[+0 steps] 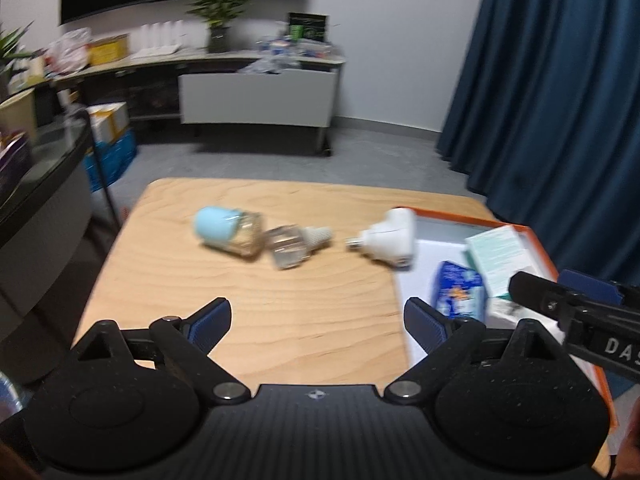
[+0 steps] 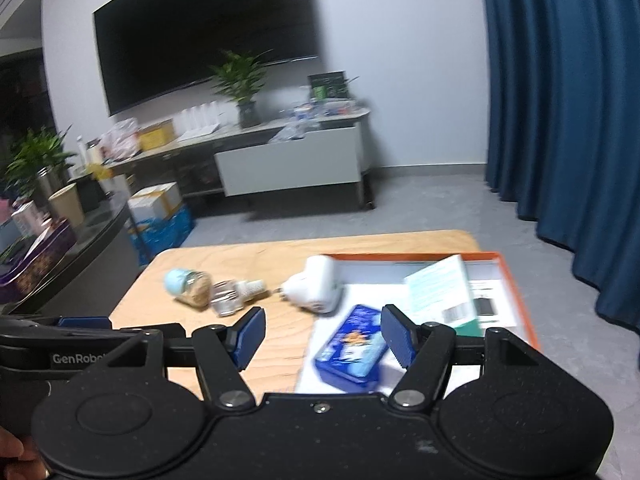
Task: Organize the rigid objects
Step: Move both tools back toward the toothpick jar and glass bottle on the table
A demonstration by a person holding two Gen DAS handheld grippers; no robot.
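A jar with a light-blue cap (image 1: 228,231) (image 2: 189,285) lies on its side on the wooden table (image 1: 224,280) (image 2: 280,360). A clear bottle with a white ribbed top (image 1: 296,243) (image 2: 236,295) lies beside it. A white plug-like device (image 1: 388,242) (image 2: 316,286) rests against the left edge of an orange-rimmed box (image 1: 538,246) (image 2: 516,280). In the box lie a blue tin (image 1: 458,288) (image 2: 352,354) and a green-white carton (image 1: 500,262) (image 2: 440,290). My left gripper (image 1: 318,322) is open and empty above the table's near part. My right gripper (image 2: 322,338) is open and empty, above the blue tin.
A dark counter (image 1: 40,184) (image 2: 60,264) with cups and boxes stands to the left. A blue curtain (image 1: 560,80) (image 2: 568,120) hangs on the right. A cluttered sideboard (image 1: 256,96) (image 2: 288,160) with plants stands far behind under a wall screen.
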